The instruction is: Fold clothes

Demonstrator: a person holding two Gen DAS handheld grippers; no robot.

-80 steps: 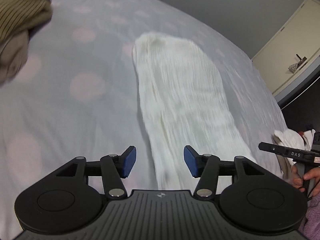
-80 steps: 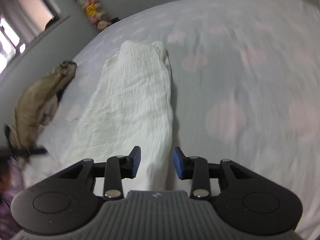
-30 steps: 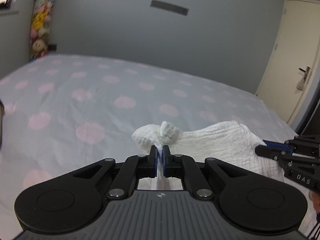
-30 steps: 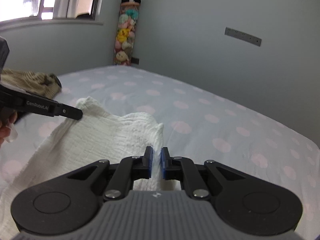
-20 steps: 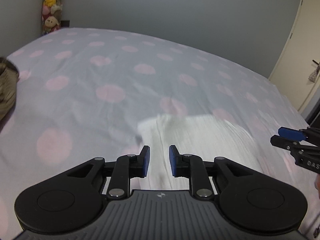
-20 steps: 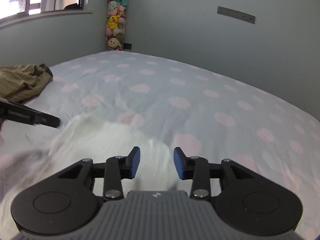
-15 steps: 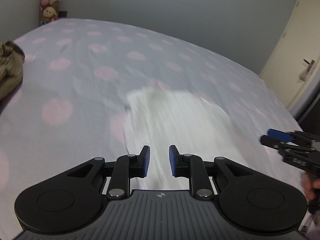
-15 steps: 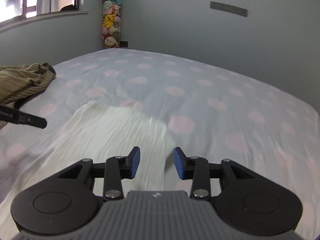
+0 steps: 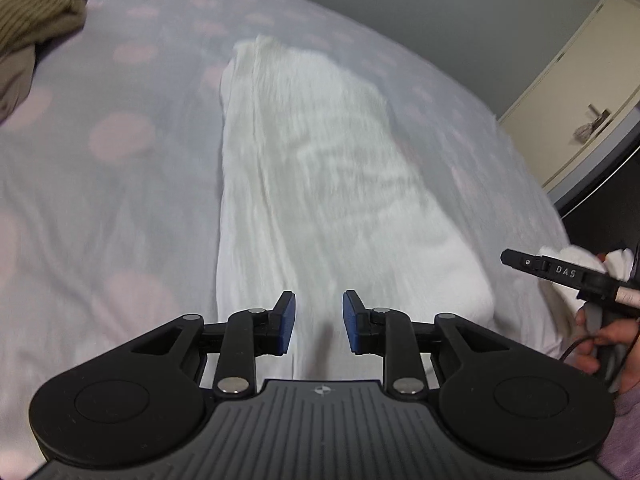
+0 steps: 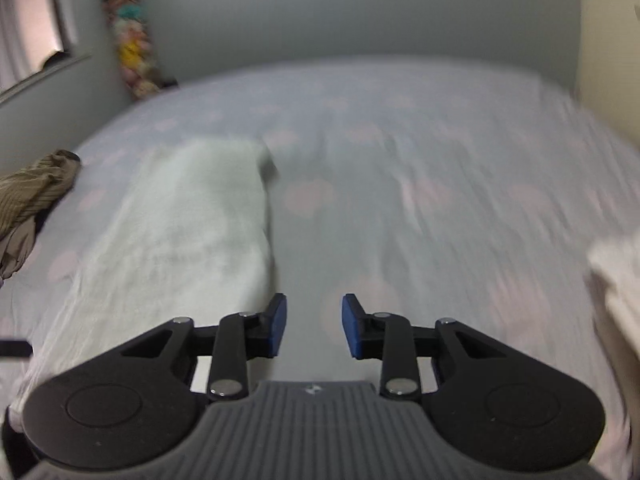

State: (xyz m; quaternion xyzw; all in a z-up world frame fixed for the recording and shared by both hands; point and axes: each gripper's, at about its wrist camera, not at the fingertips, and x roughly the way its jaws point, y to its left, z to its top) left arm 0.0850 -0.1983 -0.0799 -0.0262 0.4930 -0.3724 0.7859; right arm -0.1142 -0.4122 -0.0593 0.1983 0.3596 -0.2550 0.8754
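The left gripper (image 9: 319, 322) points down at a slant, its two black arms spread from round hubs and its blue pads (image 9: 287, 322) standing apart and facing each other. Its jaws are opening, with nothing pinched between them. The right gripper (image 10: 313, 326) is tilted downward too; its blue pads (image 10: 277, 325) are also parted, a little wider, and its jaws are closing with nothing between them. In the left wrist view the right gripper's black finger pokes in from the right edge, and below it the person's right hand (image 9: 608, 350) wraps around the handle, fingers curled under it.
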